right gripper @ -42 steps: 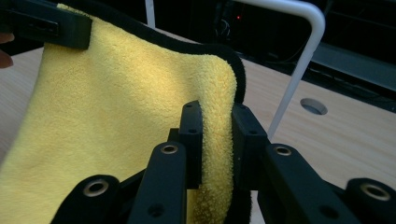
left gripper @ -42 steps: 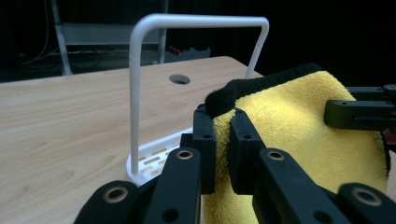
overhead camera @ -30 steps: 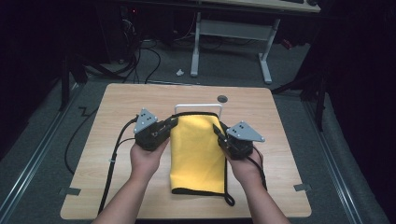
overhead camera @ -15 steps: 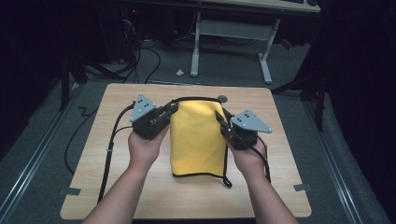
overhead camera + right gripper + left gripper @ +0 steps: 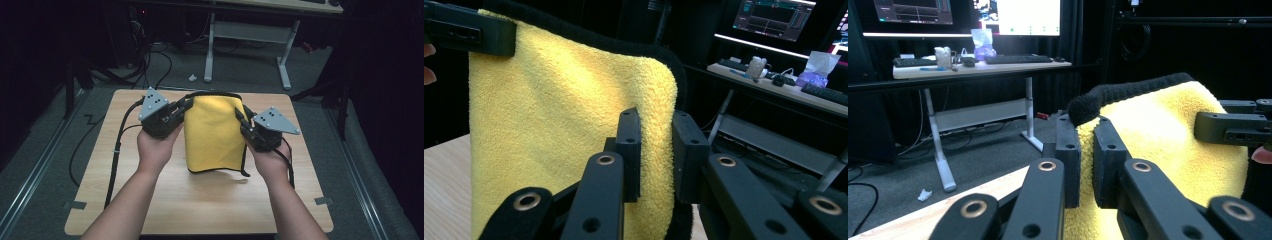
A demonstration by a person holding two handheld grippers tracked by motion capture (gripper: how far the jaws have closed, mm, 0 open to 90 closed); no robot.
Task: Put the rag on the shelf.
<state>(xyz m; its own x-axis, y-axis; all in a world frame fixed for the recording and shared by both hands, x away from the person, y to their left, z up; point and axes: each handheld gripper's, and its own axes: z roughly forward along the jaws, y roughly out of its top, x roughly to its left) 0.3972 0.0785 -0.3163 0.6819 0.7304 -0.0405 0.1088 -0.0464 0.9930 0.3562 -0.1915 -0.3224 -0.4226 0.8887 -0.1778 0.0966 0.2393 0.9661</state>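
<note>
Towel (image 5: 212, 132) is off the table (image 5: 200, 200), hanging upright between my two claws, its lower hem clear of the wood and well short of the near edge. It is yellow terry with a black bound edge, and I judge it light, soft and floppy: no stiffness of its own, so it drapes straight down from wherever it is pinched, and the middle of the top edge bows slightly between the holds. Fabric looks grippy rather than slick; nothing fragile about it. Best hold is at the upper corners, on or just under the thick binding, which gives the pads something to bite. That is where I have it. Left claw (image 5: 1087, 160): jaws nearly together, clamped on the towel's upper left corner, pile bunched between the pads just under the black binding. Right claw (image 5: 656, 155): likewise nearly together, clamped on the side edge near the upper right corner, with yellow pile filling the narrow gap. Seen from above, the left claw (image 5: 181, 107) and right claw (image 5: 241, 119) sit at about the same height, with the towel stretched loosely between them. Risk, as I judge it: one corner creeping out if I pull the claws apart too hard.
</note>
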